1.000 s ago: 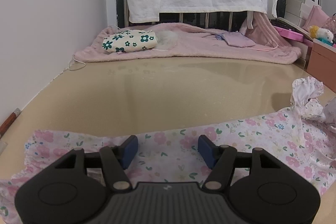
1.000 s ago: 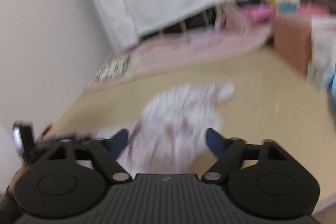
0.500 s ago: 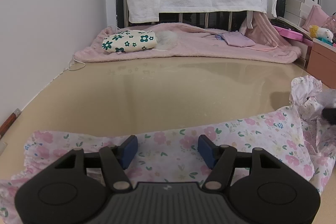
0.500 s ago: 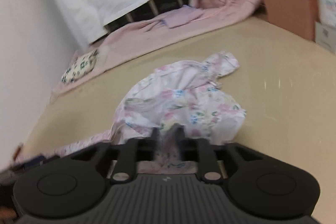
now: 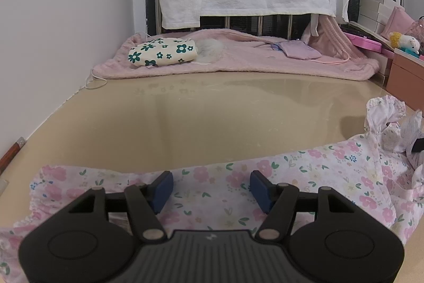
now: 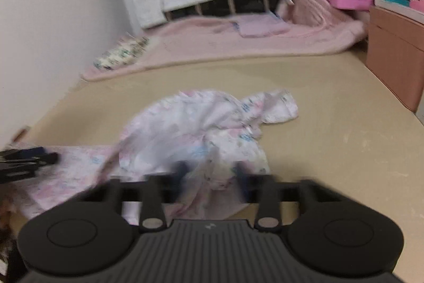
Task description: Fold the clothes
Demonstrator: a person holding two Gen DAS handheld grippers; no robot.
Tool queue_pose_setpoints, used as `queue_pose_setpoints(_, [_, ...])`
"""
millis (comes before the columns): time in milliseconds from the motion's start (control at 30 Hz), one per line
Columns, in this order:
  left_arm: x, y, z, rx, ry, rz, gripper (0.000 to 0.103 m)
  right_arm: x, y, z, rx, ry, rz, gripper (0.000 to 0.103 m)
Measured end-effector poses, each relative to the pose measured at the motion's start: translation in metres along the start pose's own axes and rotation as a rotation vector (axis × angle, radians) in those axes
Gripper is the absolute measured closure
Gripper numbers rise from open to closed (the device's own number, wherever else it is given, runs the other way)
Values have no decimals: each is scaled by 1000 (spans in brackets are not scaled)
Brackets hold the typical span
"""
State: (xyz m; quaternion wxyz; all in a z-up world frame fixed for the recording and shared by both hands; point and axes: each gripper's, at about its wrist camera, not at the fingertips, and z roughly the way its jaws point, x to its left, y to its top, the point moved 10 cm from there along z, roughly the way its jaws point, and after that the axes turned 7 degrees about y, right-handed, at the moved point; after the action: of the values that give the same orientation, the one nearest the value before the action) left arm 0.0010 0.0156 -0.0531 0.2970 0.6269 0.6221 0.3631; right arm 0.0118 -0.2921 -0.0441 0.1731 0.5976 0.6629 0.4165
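The floral garment (image 5: 304, 171) lies on the beige tabletop (image 5: 212, 118), one part spread flat under the left tool (image 5: 211, 186), the other end bunched into a crumpled heap (image 6: 201, 129) ahead of the right tool (image 6: 210, 171). The left tool's blue pads (image 5: 163, 184) stand wide apart, holding nothing. The right tool is blurred — its fingers look parted with cloth lying between them, though a grip cannot be told. At the tabletop's far edge, a pink blanket (image 5: 238, 62) carries a green-flowered folded cloth (image 5: 163, 51).
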Motion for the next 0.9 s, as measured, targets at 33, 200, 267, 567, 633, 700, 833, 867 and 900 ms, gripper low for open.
queue_pose_setpoints(33, [0, 0, 0, 0, 0, 0, 40, -2, 0, -3, 2, -29, 15, 90])
queue_pose_setpoints(200, [0, 0, 1, 0, -2, 4, 39, -14, -15, -35, -27, -204, 97, 95])
queue_pose_setpoints(267, [0, 0, 1, 0, -3, 4, 39, -17, -26, -48, -40, -263, 132, 93])
queue_pose_setpoints(567, [1, 1, 2, 0, -5, 5, 39, 10, -12, -97, -147, -210, 64, 31])
queue_pose_setpoints(633, [1, 1, 2, 0, -5, 4, 38, 24, -27, -93, -59, -92, 54, 31])
queue_pose_setpoints(700, [1, 1, 2, 0, -6, 6, 38, 37, -42, -82, -4, 36, 91, 40])
queue_pose_setpoints(833, [1, 1, 2, 0, -8, 6, 38, 46, -48, -44, 14, 160, 203, 84])
queue_pose_setpoints(867, [1, 1, 2, 0, -8, 7, 38, 45, -45, -34, -2, 151, 222, 88])
queue_pose_setpoints(900, [1, 1, 2, 0, -9, 8, 38, 43, -37, -27, -39, 124, 229, 88])
